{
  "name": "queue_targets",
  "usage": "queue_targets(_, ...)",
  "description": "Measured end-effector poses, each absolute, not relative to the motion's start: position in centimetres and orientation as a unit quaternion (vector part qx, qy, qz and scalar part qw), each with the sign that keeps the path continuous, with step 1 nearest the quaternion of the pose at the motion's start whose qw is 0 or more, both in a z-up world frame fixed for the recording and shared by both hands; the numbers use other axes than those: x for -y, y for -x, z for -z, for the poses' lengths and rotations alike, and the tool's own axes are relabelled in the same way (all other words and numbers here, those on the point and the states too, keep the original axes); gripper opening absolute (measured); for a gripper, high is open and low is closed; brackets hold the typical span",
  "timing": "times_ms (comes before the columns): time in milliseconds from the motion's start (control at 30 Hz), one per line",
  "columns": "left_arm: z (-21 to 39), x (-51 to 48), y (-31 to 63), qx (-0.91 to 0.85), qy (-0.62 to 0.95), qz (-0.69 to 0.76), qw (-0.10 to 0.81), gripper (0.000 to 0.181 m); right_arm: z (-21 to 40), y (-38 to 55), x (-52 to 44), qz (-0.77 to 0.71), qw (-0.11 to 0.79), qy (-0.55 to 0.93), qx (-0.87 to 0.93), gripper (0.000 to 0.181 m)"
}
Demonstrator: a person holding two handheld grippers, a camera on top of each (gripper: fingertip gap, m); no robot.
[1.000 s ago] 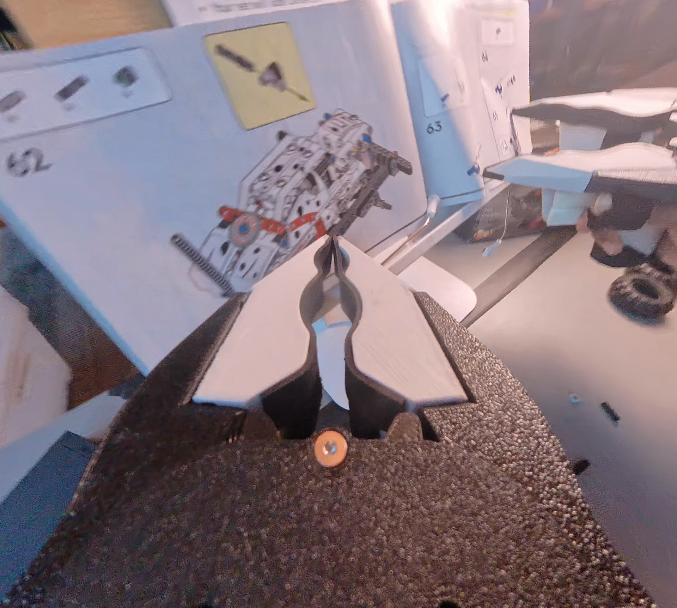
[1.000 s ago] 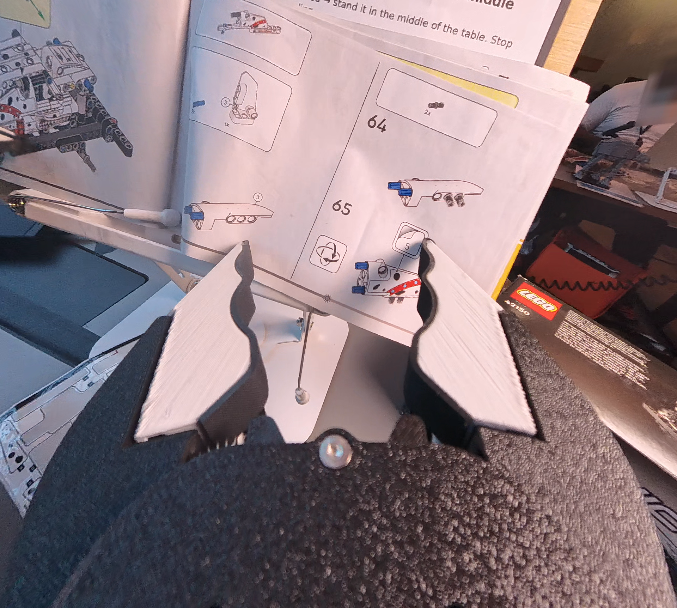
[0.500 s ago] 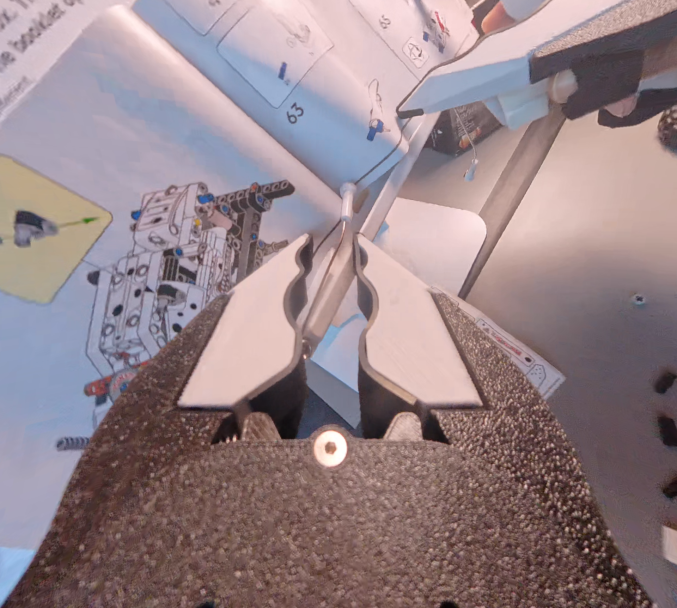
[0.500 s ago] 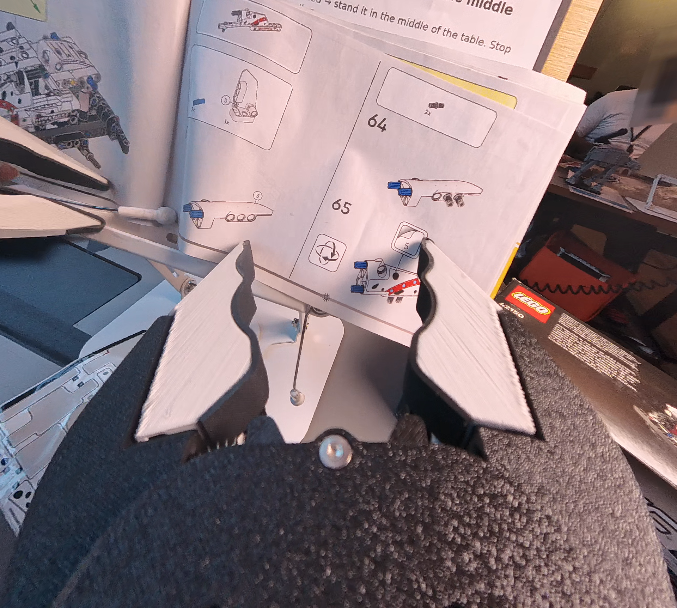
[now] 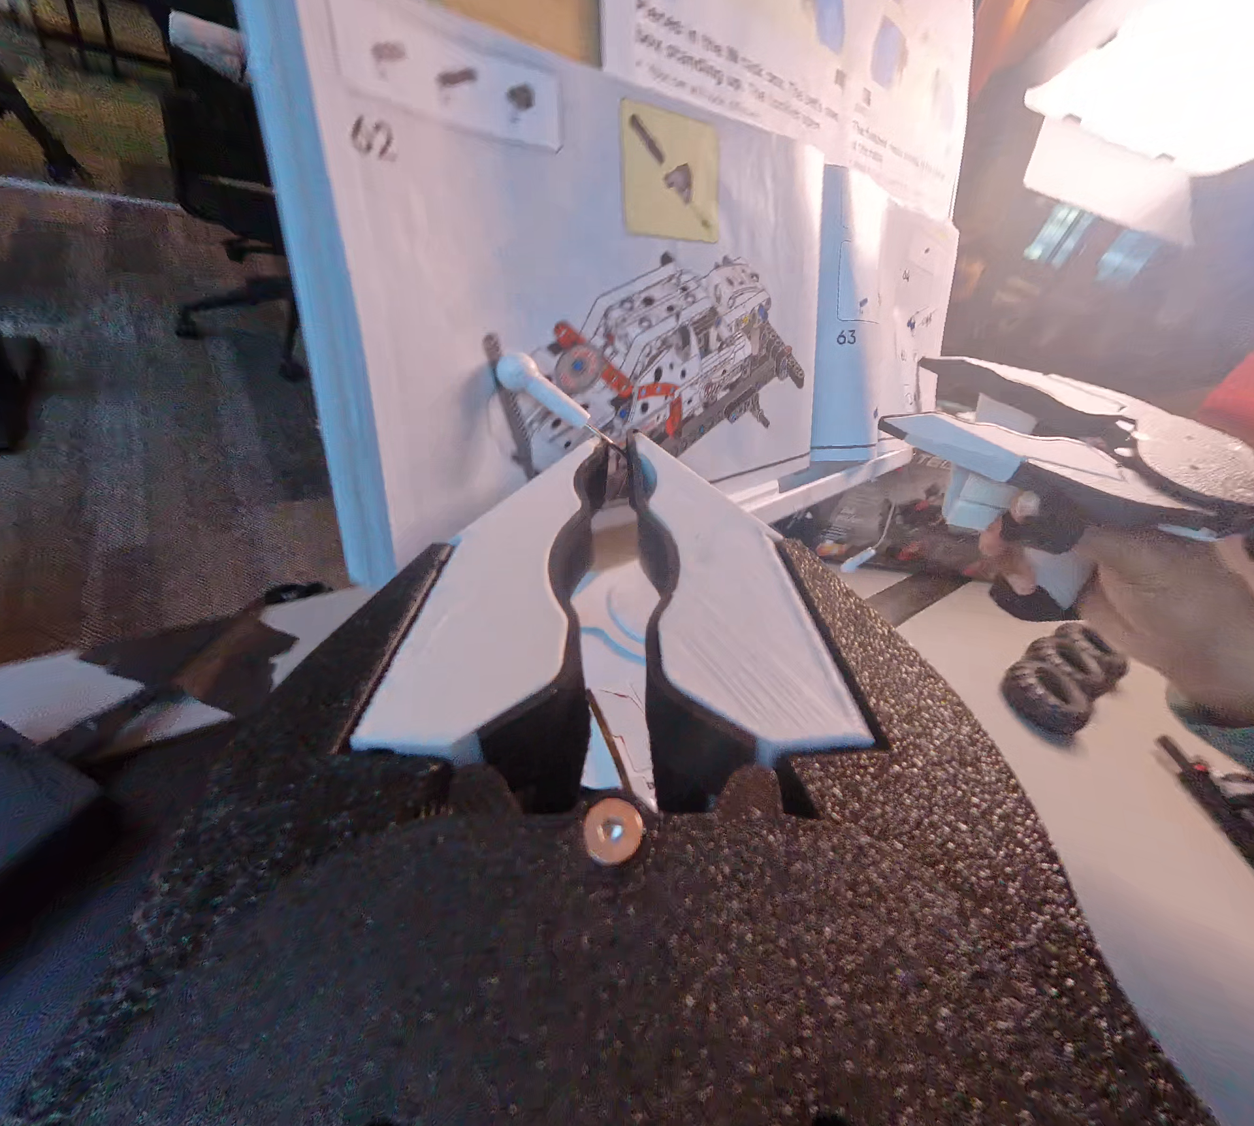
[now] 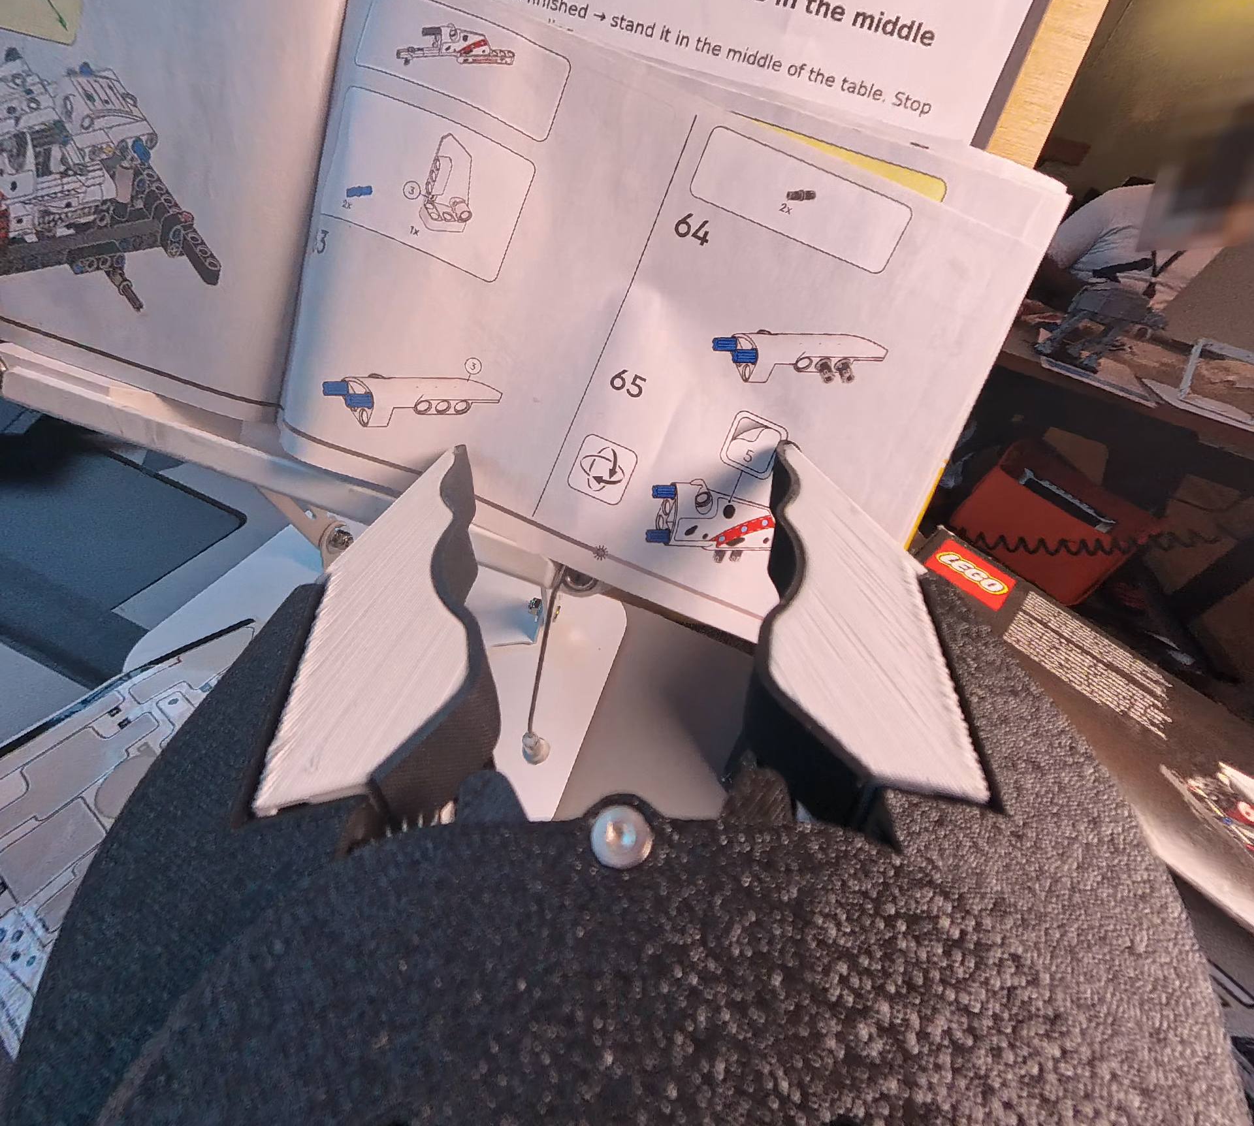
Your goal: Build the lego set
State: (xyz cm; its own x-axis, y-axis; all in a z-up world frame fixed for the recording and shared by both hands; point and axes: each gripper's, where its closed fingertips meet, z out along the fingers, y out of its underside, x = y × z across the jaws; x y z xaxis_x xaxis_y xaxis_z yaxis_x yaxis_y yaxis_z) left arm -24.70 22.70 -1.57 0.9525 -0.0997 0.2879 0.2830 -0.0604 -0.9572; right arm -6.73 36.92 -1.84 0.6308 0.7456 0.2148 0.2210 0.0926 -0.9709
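L gripper [image 5: 614,449]: we clench it on the thin wire page-holder arm [image 5: 543,391] of the book stand, right at the booklet's [image 5: 516,252] lower edge, over the left page.
R gripper [image 6: 621,455]: jaws wide apart, nothing in them; we hover just in front of the booklet [image 6: 780,293], right page.
Second wire arm [image 6: 539,673]: hangs loose below the booklet, between our R jaws.
Lego parts: black tyres [image 5: 1058,679] on the table right of the booklet; lego box [image 6: 1058,652] beside its right edge. No model in view.
Progress: we judge we're still fixing the page, well into the manual; building steps remain.
Room: tight vs. paper edge; open table right of the booklet.
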Motion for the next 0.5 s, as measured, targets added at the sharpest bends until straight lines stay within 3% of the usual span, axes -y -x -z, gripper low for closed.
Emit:
queue_targets(133, 3.5, -20.1, 24.8, 0.153, 0.699, 0.226, 0.661, 0.020, 1.0, 6.8, -37.4, -0.217, 0.630, 0.651, 0.363, 0.088)
queue_targets(300, -0.2, -18.8, 21.2, 0.064, 0.697, 0.119, 0.704, 0.025, -0.1, 7.5, -37.7, -0.210, 0.633, 0.657, 0.351, 0.086)
queue_targets(500, -1.9, -22.8, 14.7, -0.066, 0.741, 0.101, 0.661, 0.032, -0.7, 9.2, -36.6, -0.210, 0.640, 0.635, 0.378, 0.041)
